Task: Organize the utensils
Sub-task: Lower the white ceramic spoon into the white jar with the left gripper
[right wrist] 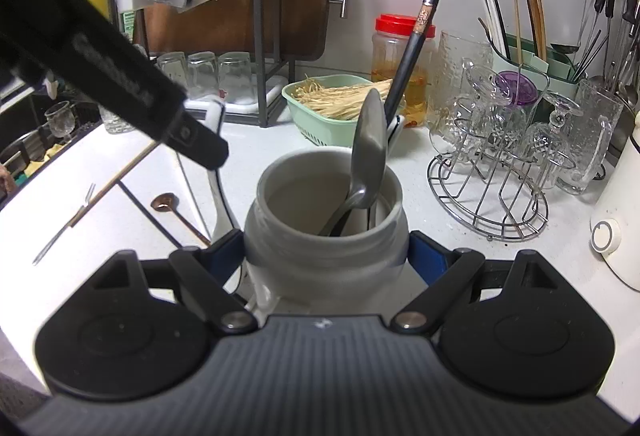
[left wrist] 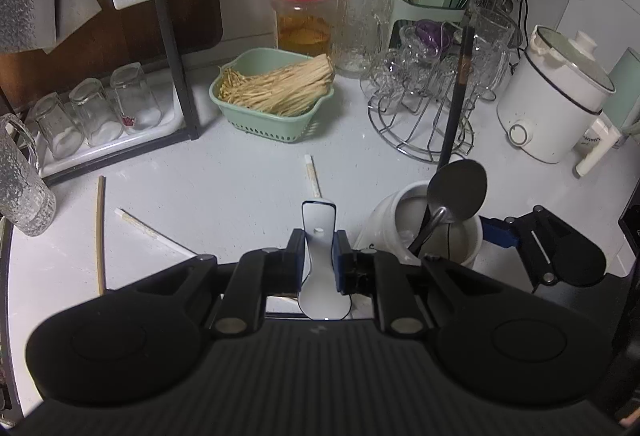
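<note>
You had the left gripper [left wrist: 318, 256] clamped on the white spoon [left wrist: 320, 232] and the right gripper [right wrist: 326, 256] holding the jar [right wrist: 326, 232] right of the left jaws, so tipping the spoon handle-first into its mouth, clear of the metal spoon [right wrist: 370, 152], would have suited.

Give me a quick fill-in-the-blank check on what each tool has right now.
1. The left tool is shut on a white ____.
2. The right tool grips the white ____ by its sides.
3. A metal spoon and a dark chopstick stand ____ the jar.
4. The lid on the plastic container is ____.

Missing words: spoon; jar; inside; red
</note>
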The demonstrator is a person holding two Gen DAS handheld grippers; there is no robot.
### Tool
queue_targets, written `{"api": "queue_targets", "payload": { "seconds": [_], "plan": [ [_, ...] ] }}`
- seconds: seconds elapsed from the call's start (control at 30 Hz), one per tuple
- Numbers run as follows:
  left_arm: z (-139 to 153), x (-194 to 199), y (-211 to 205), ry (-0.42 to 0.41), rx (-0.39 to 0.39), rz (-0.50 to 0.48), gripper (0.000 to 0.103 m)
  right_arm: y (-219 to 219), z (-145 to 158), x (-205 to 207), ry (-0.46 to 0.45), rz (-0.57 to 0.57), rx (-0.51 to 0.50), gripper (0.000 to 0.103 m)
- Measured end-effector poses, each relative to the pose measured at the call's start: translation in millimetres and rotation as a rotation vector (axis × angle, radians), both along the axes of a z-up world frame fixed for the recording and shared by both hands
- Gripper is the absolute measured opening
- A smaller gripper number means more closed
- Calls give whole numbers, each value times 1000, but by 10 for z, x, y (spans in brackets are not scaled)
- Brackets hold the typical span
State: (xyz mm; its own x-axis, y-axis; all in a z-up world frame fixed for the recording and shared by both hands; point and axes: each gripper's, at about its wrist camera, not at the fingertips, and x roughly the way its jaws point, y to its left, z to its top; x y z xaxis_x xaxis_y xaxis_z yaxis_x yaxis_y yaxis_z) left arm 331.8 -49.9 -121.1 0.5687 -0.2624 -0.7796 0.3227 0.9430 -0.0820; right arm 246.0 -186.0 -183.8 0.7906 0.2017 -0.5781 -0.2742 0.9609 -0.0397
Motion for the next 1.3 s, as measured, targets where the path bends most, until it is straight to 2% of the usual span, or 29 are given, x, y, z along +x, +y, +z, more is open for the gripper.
{"api": "queue_targets", "payload": {
  "seconds": [0.27, 0.5, 0.6, 0.7, 0.87, 1.1, 1.3],
  "plan": [
    [393, -145, 29, -82, -18, 25, 17, 3, 1, 9, 0, 3, -1, 90],
    [906, -228, -56, -172, -64, -4, 17, 3, 2, 11, 1, 3, 1, 90],
    [997, -223, -157, -197, -77, -37, 17, 0, 0, 9, 1, 1, 5, 90],
    [987, -222, -279, -202, -93, -64, 17, -3, 0, 11, 1, 2, 5, 90],
    [835, -213, -497, -210, -55, -109, 17, -9, -1, 11, 1, 2, 6, 90],
    [535, -69, -604, -121, -33, -123, 17, -3, -1, 28, -4, 6, 6, 90],
    [402, 64, -673, -22, -3, -143, 17, -10, -10, 33, -6, 1, 13, 90]
  ]
}}
